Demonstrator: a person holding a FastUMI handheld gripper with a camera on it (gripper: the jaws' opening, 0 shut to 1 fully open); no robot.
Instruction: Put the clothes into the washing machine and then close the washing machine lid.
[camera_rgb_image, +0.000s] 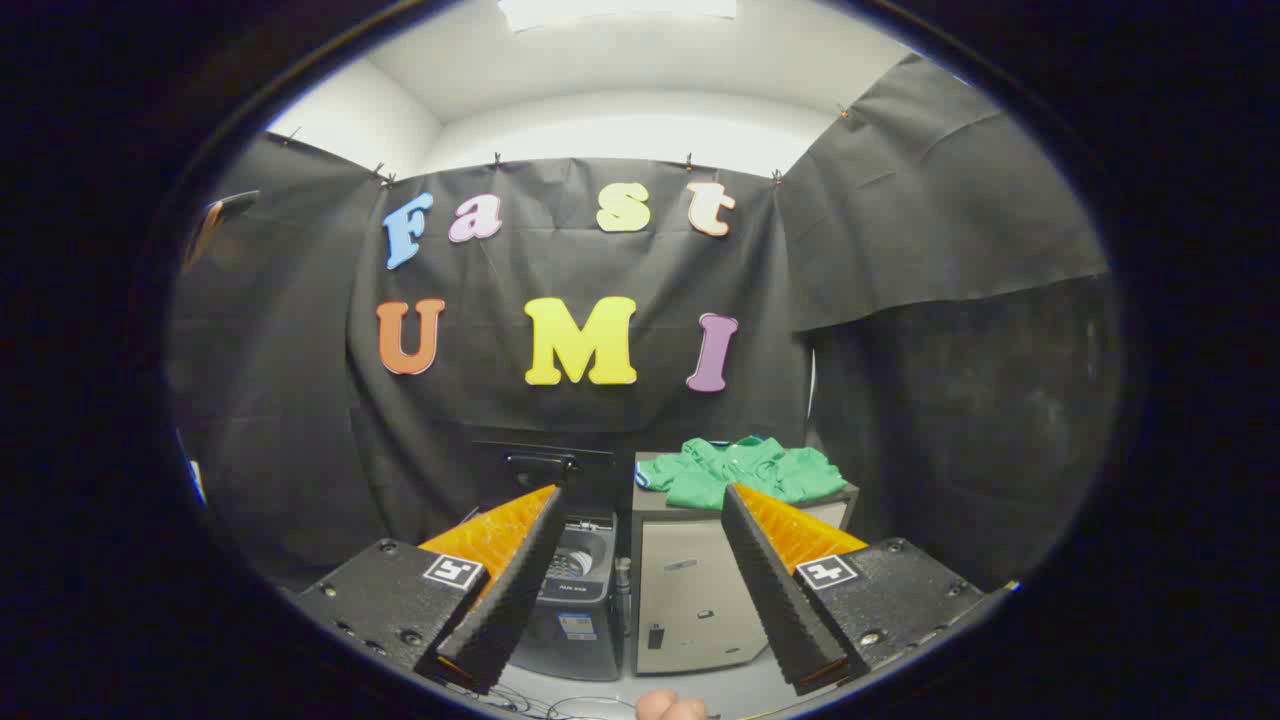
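A crumpled green garment lies on top of a pale grey cabinet, beyond my right finger. To its left stands a small dark washing machine with its lid raised upright against the booth wall and its drum opening visible. My gripper is open, well back from both, with nothing between its two wide-spread fingers. The left fingertip overlaps the machine's top and the right fingertip overlaps the cabinet's top edge.
Black cloth walls close the booth behind and on both sides. Thin cables lie on the pale floor in front of the machine. A bit of a hand shows at the very bottom between the fingers.
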